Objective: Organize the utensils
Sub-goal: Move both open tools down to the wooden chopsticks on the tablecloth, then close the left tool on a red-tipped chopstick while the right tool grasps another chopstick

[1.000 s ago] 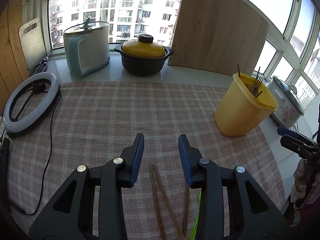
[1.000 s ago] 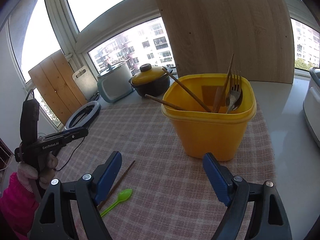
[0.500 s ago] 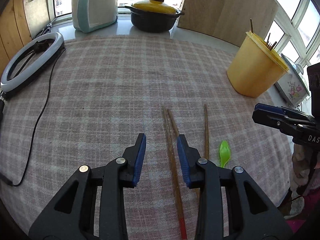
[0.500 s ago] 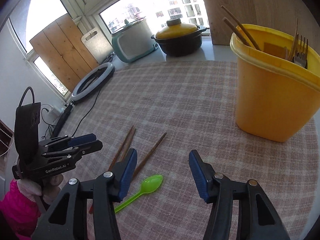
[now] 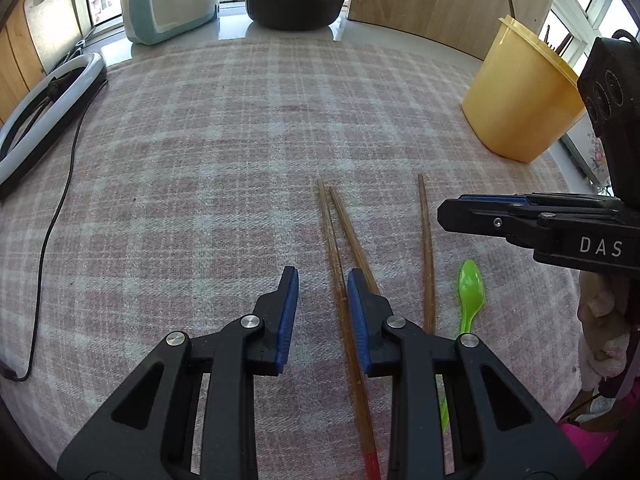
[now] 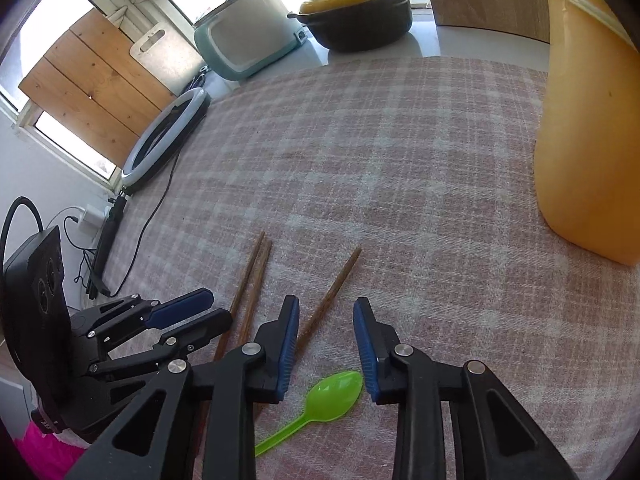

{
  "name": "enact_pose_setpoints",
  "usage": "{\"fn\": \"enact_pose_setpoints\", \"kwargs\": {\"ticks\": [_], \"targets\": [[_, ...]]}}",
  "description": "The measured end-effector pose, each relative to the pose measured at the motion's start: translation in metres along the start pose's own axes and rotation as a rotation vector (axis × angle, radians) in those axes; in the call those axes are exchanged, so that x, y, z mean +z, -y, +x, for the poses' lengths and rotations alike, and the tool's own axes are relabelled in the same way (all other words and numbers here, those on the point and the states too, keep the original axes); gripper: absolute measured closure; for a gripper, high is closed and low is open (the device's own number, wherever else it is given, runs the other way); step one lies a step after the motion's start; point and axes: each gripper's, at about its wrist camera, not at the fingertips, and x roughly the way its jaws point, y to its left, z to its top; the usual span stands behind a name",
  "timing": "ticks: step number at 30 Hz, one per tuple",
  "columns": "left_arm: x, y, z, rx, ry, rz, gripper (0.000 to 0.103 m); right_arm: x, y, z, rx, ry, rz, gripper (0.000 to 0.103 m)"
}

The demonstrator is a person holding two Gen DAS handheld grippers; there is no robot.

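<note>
Both tools have dropped toward the desk, jaws narrowing but gripping nothing. Left tool [image 5: 319, 280] straddles 1 chopstick [image 5: 334, 256]; right tool [image 6: 326, 310] hovers just above the green spoon [image 6: 332, 394]. Next (I judge): close, lift, carry to the yellow bin [image 5: 520, 96].

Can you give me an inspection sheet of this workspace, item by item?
Surface: pink checked cloth covers the table, lying flat.
Job's things: three wooden chopsticks and a green plastic spoon lie loose on the cloth; the yellow holder stands upright with utensils already in it.
Clutter: ring light lies at the cloth's edge.
Grippers: left gripper open, jaws just closing, one chopstick between its tips, not pinched; right gripper open, jaws just closing, nothing gripped, above the spoon.
Cables: black cord trails from the ring light across the cloth.
Surroundings: rice cooker, lidded black pot, wooden boards, windows.
</note>
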Motion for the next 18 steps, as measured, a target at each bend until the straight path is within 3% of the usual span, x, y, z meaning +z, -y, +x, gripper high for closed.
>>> {"fn": "enact_pose_setpoints", "kwargs": {"ticks": [5,11,14,18], "targets": [[0.001,0.001,0.005,0.015,-0.001,0.015,0.078,0.005,-0.007,0.013,-0.042,-0.037,-0.003,0.08],[0.004,-0.005,0.008,0.044,0.016,0.007,0.094,0.009,-0.018,0.025,-0.088,-0.067,-0.049,0.085],[0.004,-0.011,0.006,0.035,0.021,-0.014,0.094,0.011,-0.026,0.029,-0.108,-0.077,-0.089,0.092],[0.003,-0.021,0.004,0.038,0.027,-0.032,0.095,0.012,-0.034,0.032,-0.132,-0.086,-0.145,0.093]]}}
